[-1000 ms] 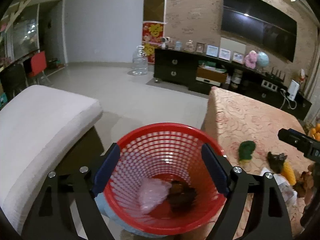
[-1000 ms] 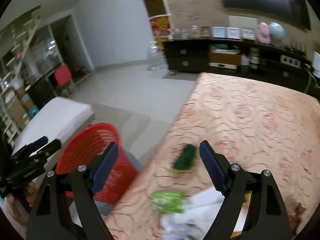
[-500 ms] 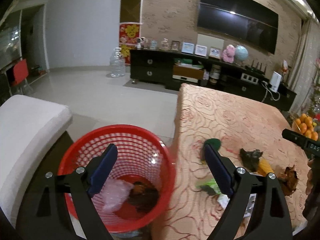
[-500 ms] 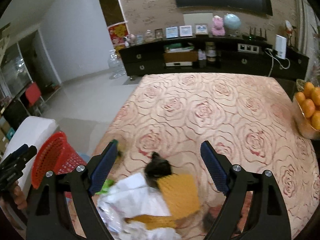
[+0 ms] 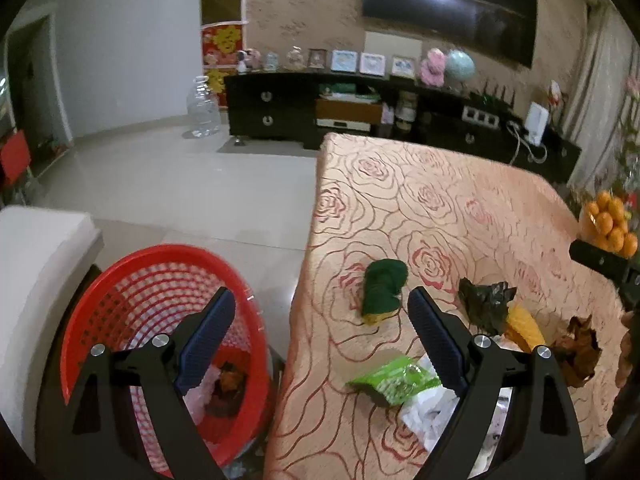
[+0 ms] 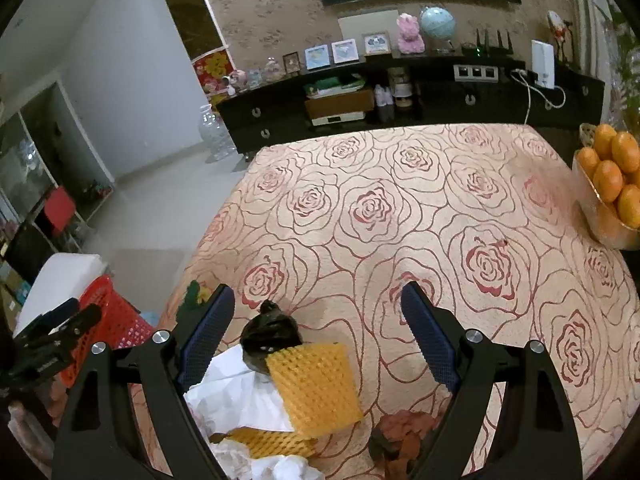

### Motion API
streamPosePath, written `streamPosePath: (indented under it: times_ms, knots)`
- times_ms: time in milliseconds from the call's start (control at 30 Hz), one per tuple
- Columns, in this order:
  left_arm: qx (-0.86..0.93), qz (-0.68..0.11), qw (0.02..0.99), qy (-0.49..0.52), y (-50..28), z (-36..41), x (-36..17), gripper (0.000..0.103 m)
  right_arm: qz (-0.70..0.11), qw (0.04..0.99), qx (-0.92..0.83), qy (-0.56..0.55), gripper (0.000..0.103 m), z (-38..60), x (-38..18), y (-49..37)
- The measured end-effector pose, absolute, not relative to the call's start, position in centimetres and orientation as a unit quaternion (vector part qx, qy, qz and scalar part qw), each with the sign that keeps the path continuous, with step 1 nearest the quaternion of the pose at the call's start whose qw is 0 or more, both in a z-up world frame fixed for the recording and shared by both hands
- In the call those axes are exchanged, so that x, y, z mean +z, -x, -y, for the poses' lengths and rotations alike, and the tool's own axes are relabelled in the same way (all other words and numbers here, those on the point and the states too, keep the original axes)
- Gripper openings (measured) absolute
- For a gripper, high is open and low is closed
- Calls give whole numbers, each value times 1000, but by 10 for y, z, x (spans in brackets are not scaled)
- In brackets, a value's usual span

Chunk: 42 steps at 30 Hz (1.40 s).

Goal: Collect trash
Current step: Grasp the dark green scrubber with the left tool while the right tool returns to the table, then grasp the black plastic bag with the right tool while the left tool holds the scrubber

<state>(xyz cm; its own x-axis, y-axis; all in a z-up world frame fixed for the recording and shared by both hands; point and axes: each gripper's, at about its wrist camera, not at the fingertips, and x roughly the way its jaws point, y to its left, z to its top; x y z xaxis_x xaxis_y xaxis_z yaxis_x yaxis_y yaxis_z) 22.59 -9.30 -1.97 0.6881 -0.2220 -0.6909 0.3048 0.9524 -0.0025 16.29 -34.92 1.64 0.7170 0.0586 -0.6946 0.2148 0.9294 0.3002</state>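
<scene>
Progress: we judge partway | done: red mesh plastic basket [image 5: 160, 320] holds some scraps | left: green wrapper [image 5: 394, 378], yellow foam net [image 6: 316, 384], black crumpled bag [image 6: 270, 332] at table's 6 o'clock | left gripper [image 5: 320, 344], right gripper [image 6: 316, 336]: both apart, empty

A woven rose-patterned cloth [image 6: 400, 208] is covering the surface; the red basket [image 5: 120, 280] is looking like plastic mesh, the yellow netting [image 6: 316, 384] like soft foam.

A rose-patterned tablecloth [image 6: 420, 208] covers the table. At its far right edge sits a bowl of oranges [image 6: 612, 184]. Beyond, a long dark cabinet [image 6: 400, 96] lines the far wall — picture frames [image 6: 344, 50], a pink plush toy [image 6: 409, 33] and a globe [image 6: 438, 24] stand on top, under a wall-mounted television [image 5: 448, 12]. A clear water jug [image 5: 203, 108] stands on the floor at far left.
</scene>
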Motion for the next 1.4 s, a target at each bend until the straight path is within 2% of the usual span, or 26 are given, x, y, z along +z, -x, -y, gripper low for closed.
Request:
streamPosePath:
  times_ms: [233,433,533,633,667,700,800,1033,1300,1400]
  knots:
    - [-168,-389,897,-124,-256,142,-43,85,-379,905,-42,-189,82,351,13,-173]
    - [-183,-419,880,-128,-279,163,-70,84,-389,900,-42,-195,82,353,6,-181]
    - [-189,-434,872,-129,-284,172,-83,78,-398,895,-37,-197,83,352,-1,-187]
    - [-189,-450,864,-126,-291,178,-95,69,-405,892,-30,-197,82,349,-6,-194]
    - [-188,-455,861,-125,-293,179,-97,61,-408,891,-28,-197,82,348,-9,-196]
    - [-187,-461,858,-124,-294,180,-100,58,-410,890,-27,-197,82,346,-10,-198]
    - [-185,-478,851,-114,-299,180,-108,34,-415,889,-25,-194,82,342,-14,-204]
    - [-187,-473,856,-92,-298,169,-102,32,-428,887,-2,-175,82,326,-22,-215]
    - [-182,-431,881,-64,-286,147,-62,32,-474,870,33,-131,82,296,-45,-231]
    - [-181,-416,889,-67,-280,142,-52,33,-495,861,31,-113,75,288,-55,-236]
